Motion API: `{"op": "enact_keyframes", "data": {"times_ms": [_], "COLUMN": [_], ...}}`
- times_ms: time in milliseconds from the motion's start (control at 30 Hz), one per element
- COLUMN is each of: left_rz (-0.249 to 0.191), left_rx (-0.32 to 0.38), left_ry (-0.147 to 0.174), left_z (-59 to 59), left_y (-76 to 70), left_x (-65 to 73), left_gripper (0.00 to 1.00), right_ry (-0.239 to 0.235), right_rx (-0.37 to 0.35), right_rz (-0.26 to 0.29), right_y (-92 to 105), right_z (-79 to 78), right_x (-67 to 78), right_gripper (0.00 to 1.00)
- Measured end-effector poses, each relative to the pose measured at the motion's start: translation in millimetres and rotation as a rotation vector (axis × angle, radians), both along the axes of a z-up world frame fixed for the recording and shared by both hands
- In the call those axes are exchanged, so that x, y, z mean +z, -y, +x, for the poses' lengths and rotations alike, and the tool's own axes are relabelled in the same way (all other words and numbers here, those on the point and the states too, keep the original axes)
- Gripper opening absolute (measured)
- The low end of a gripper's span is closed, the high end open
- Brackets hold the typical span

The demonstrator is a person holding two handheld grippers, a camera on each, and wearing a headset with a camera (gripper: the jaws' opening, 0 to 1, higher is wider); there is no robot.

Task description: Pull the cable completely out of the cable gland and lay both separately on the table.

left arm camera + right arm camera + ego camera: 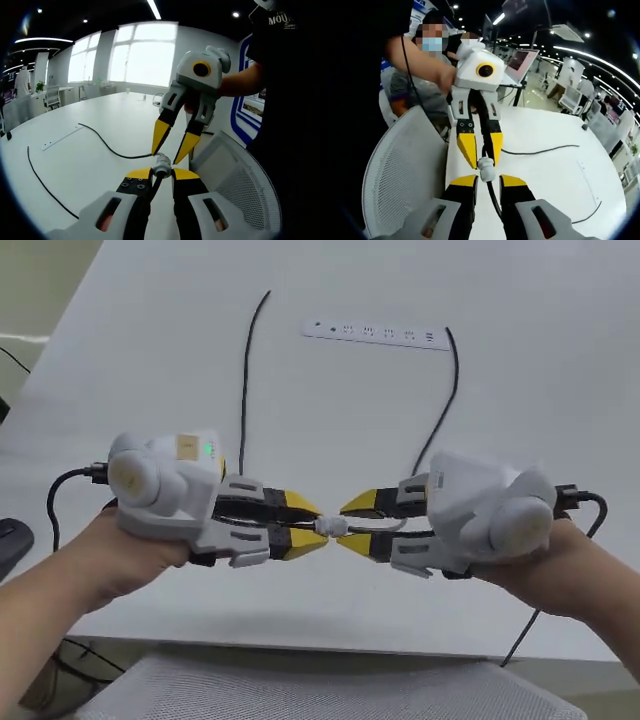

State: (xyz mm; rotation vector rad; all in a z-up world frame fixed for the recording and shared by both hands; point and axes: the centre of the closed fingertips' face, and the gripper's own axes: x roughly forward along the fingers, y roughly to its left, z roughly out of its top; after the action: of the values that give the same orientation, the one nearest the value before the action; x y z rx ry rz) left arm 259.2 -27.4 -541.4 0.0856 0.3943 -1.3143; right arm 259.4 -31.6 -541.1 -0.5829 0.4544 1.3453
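A small white cable gland (333, 527) hangs in the air above the table's near edge, between the tips of both grippers. My left gripper (161, 173) is shut on the gland (161, 164), and the black cable (156, 187) runs back between its jaws. My right gripper (489, 180) faces it tip to tip, jaws a little apart. The cable (493, 199) passes loosely between them, just behind the gland (487, 170). In the head view the left gripper (315, 525) comes from the left and the right gripper (350, 524) from the right.
A white power strip (378, 335) lies far back on the white table (330, 430). Two loose black cables (244, 380) (446, 405) trail across the table. A mesh chair back (300, 690) sits just below the table's near edge. People stand behind the left gripper in the right gripper view.
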Motion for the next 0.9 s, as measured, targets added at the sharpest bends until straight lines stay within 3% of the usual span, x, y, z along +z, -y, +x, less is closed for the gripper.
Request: {"op": "enact_keyframes", "data": {"times_ms": [67, 100, 133, 200, 267, 333, 533, 600, 900], "left_rz": [-0.003, -0.001, 0.000, -0.005, -0.017, -0.025, -0.037, -0.048, -0.030], "left_rx": [-0.001, -0.001, -0.001, -0.002, -0.002, -0.002, -0.006, -0.005, -0.004], "left_ry": [0.013, 0.019, 0.021, 0.024, 0.018, 0.012, -0.006, 0.000, -0.007], "left_z": [1.6, 2.4, 2.8, 3.3, 3.1, 3.0, 3.6, 4.8, 5.7], "left_y": [-0.8, -1.2, -1.4, -1.3, -0.4, 0.2, 0.9, 0.7, -0.5], "left_x": [2.2, 2.8, 3.0, 4.7, 7.1, 8.2, 8.2, 10.5, 7.8], "left_gripper": [0.16, 0.16, 0.16, 0.16, 0.16, 0.16, 0.16, 0.16, 0.16], "right_ry": [-0.017, -0.065, -0.081, 0.004, -0.001, -0.003, 0.051, 0.044, 0.075], "right_rx": [-0.033, -0.077, -0.104, -0.090, -0.097, -0.099, -0.097, -0.102, -0.136], "right_rz": [0.008, 0.007, -0.002, -0.014, -0.051, -0.045, -0.068, -0.052, -0.060], "right_y": [2.6, 5.7, 8.4, 10.9, 13.8, 11.2, 8.2, 5.9, 5.0], "right_z": [0.7, 0.1, 1.5, 8.4, 5.7, 4.8, 7.1, 7.3, 11.0], "right_x": [1.4, -0.6, -2.8, -2.9, -8.6, -8.0, -9.5, -7.4, -11.8], "right_gripper": [0.14, 0.15, 0.16, 0.16, 0.13, 0.13, 0.09, 0.08, 0.02]}}
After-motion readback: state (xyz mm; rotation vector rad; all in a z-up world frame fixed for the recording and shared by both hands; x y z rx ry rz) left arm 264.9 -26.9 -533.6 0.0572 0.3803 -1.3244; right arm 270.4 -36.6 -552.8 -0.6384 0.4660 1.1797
